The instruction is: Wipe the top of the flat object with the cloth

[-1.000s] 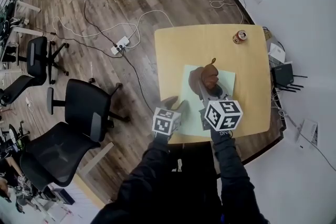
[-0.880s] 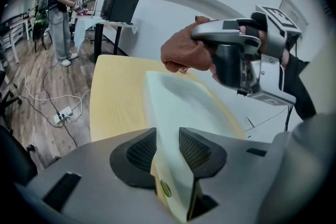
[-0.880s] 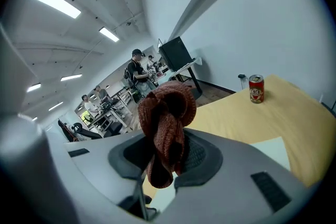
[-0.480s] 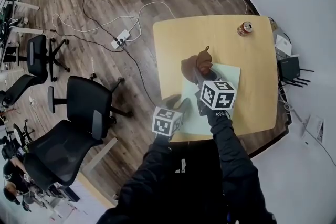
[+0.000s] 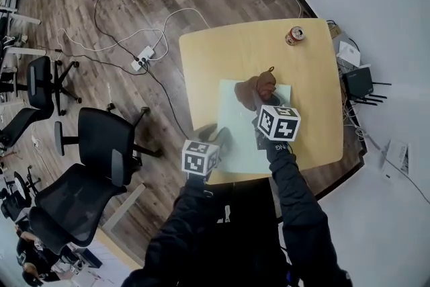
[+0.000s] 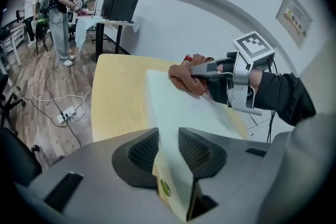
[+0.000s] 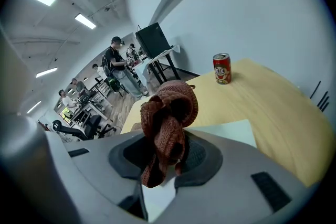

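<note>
Nearest, left gripper (image 6: pixel 168 152): clamped on the pale green board's (image 5: pixel 242 131) 7 o'clock edge.
Right gripper (image 7: pixel 168 157): clenched on the brown knitted cloth (image 7: pixel 170 110), at the board's 12 o'clock end.
Soda can (image 5: pixel 293 35): upright at the table's (image 5: pixel 215 57) 1 o'clock corner.

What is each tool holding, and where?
The left tool pinches the flat board at its left edge; the right tool pinches the brown cloth by a bunched fold.

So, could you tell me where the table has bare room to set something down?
Bare: the table's far strip left of the can, and its right margin. Crowded: the near side, with sheet, cloth, left gripper, right gripper.
</note>
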`<state>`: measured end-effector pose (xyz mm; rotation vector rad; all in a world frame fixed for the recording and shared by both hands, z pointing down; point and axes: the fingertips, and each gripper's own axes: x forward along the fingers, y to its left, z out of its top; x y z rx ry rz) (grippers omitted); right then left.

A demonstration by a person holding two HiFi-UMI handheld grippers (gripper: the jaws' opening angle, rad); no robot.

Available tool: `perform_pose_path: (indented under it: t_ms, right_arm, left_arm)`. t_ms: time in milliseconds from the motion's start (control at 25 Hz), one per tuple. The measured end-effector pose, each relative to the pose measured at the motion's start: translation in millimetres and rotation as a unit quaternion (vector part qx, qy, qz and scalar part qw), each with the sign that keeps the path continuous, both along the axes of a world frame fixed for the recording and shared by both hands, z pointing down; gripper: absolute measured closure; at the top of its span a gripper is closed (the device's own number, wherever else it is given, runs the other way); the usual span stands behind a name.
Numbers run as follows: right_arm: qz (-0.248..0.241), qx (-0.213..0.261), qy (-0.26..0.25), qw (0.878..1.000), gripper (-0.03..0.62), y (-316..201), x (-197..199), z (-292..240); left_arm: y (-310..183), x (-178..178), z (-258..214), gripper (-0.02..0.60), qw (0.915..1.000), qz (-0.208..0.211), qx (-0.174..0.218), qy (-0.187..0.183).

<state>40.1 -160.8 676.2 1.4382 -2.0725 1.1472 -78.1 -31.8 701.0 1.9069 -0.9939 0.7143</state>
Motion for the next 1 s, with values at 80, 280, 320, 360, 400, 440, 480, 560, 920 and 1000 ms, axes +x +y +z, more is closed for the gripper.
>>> perform_pose_path:
  t_ms: [80, 280, 320, 360, 400, 440, 480, 560, 920, 1000]
  right_arm:
    - [0.007, 0.000, 0.007, 1.000, 0.459, 0.5, 13.5, 0.1]
    - [0.022, 0.002, 0.022, 1.000, 0.459, 2.3, 43.9, 1.4]
    - [0.025, 0.002, 0.026, 0.999, 0.459, 2.6, 50.3, 1.4]
    - [0.028, 0.002, 0.030, 0.999, 0.459, 2.8, 57.2, 1.3]
    - [0.030, 0.003, 0.034, 0.999, 0.459, 3.2, 64.2, 1.2]
    - [0.032, 0.003, 0.038, 0.999, 0.457, 4.1, 71.3, 1.2]
    - [0.033, 0.004, 0.042, 0.999, 0.457, 5.6, 78.4, 1.5]
    - [0.036, 0.005, 0.050, 0.998, 0.457, 9.5, 92.5, 2.0]
    - [0.040, 0.023, 0.014, 0.999, 0.461, 16.0, 110.8, -37.8]
    - [0.031, 0.038, -0.019, 0.999, 0.462, 18.1, 92.1, -61.0]
  left_arm:
    - [0.3, 0.4, 0.3, 0.446, 1.0000, 0.001, -0.001, -0.001]
    - [0.9, -1.1, 1.8, 0.446, 1.0000, 0.003, -0.005, -0.006]
    - [0.7, -1.0, 1.8, 0.446, 1.0000, 0.004, -0.005, -0.006]
    - [0.2, -0.6, 1.8, 0.446, 1.0000, 0.003, -0.006, -0.007]
    - [-0.2, 0.0, 1.8, 0.446, 1.0000, 0.003, -0.006, -0.007]
    - [-0.2, 0.8, 1.8, 0.446, 1.0000, 0.002, -0.006, -0.007]
    - [0.2, 1.6, 1.9, 0.447, 1.0000, 0.002, -0.006, -0.007]
    - [1.9, 2.8, 2.2, 0.446, 0.9999, 0.003, -0.006, -0.007]
    - [1.8, 4.1, 3.8, 0.446, 0.9999, 0.007, -0.007, -0.012]
    - [3.3, 4.0, 2.8, 0.446, 0.9998, 0.008, -0.009, -0.012]
